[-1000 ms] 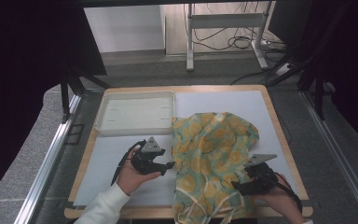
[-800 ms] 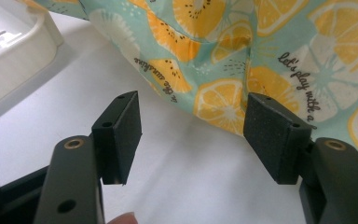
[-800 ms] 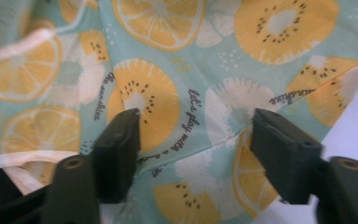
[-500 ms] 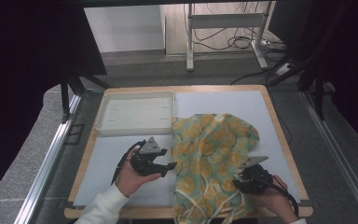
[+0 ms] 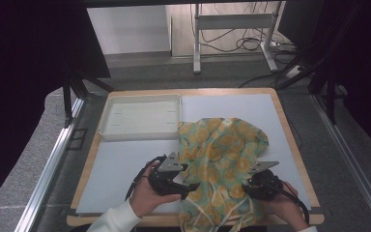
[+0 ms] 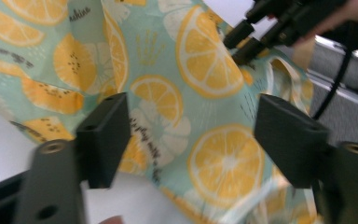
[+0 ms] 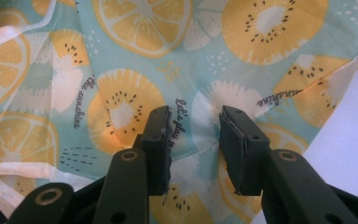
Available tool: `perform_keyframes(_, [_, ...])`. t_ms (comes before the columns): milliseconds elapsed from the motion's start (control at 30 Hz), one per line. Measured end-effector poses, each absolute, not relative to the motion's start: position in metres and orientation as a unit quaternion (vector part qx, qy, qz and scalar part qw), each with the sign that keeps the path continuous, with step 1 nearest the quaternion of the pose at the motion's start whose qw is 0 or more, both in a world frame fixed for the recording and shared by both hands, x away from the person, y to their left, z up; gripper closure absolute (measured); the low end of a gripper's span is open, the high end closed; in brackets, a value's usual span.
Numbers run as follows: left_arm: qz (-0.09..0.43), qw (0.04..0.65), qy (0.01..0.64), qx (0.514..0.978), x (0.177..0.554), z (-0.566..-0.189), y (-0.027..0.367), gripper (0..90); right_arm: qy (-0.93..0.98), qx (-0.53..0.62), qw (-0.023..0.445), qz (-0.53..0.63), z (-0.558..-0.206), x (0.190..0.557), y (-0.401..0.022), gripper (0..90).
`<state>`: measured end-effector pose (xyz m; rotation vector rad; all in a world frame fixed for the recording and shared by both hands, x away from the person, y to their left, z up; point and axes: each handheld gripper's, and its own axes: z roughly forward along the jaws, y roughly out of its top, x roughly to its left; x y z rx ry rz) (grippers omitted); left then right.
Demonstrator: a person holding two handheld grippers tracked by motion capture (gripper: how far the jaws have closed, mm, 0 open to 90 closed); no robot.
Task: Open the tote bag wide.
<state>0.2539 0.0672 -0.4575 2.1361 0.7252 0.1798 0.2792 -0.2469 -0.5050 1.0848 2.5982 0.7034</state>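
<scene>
A mint cloth printed with orange and lemon slices (image 5: pixel 222 150) lies crumpled on the white mat (image 5: pixel 125 164), its white ties (image 5: pixel 222 212) trailing toward the near edge. My left gripper (image 5: pixel 193 187) is at the cloth's near left edge; its jaws have just been opening and stand wide apart over the cloth (image 6: pixel 205 60) without pressing it, as the left gripper view (image 6: pixel 193 135) shows. My right gripper (image 5: pixel 246 188) is on the cloth's near right part. Its jaws (image 7: pixel 193 140) have just been closing and stand narrowed, with a gap and cloth (image 7: pixel 135 56) between them.
An empty white tray (image 5: pixel 140 136) sits at the mat's far left, just left of the cloth. The wooden table edge (image 5: pixel 290 140) runs along the right. Beyond the table, a metal stand and cables lie on the floor (image 5: pixel 232 34).
The left hand has shifted right and toward the near edge along the cloth's left side. The right hand has stayed about where it was.
</scene>
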Motion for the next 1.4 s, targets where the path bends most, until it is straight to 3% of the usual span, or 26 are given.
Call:
perform_keyframes(167, [0.088, 0.396, 0.304, 0.862, 0.257, -0.463, 0.038, 11.3, 0.889, 0.371, 0.122, 0.239, -0.505, 0.279, -0.246, 61.9])
perform_keyframes(333, [0.105, 0.364, 0.31, 0.872, 0.265, -0.476, 0.019, 13.4, 0.888, 0.372, 0.121, 0.241, -0.505, 0.279, -0.246, 61.5])
perform_keyframes(467, [0.099, 0.352, 0.304, 0.88, 0.268, -0.486, 0.025, 35.6, 0.888, 0.372, 0.12, 0.242, -0.505, 0.279, -0.246, 61.1])
perform_keyframes(633, [0.065, 0.359, 0.284, 0.887, 0.266, -0.489, 0.037, 73.5, 0.889, 0.369, 0.119, 0.244, -0.505, 0.279, -0.247, 60.7])
perform_keyframes(767, [0.051, 0.376, 0.278, 0.883, 0.267, -0.485, 0.048, 87.0, 0.889, 0.368, 0.119, 0.244, -0.505, 0.279, -0.246, 59.1])
perform_keyframes(1000, [0.02, 0.408, 0.29, 0.865, 0.274, -0.479, 0.066, 90.0, 0.893, 0.36, 0.103, 0.249, -0.502, 0.277, -0.246, 49.8])
perform_keyframes(1400, [0.013, 0.407, 0.293, 0.865, 0.276, -0.482, 0.067, 90.0, 0.903, 0.307, 0.058, 0.294, -0.485, 0.244, -0.225, 34.1])
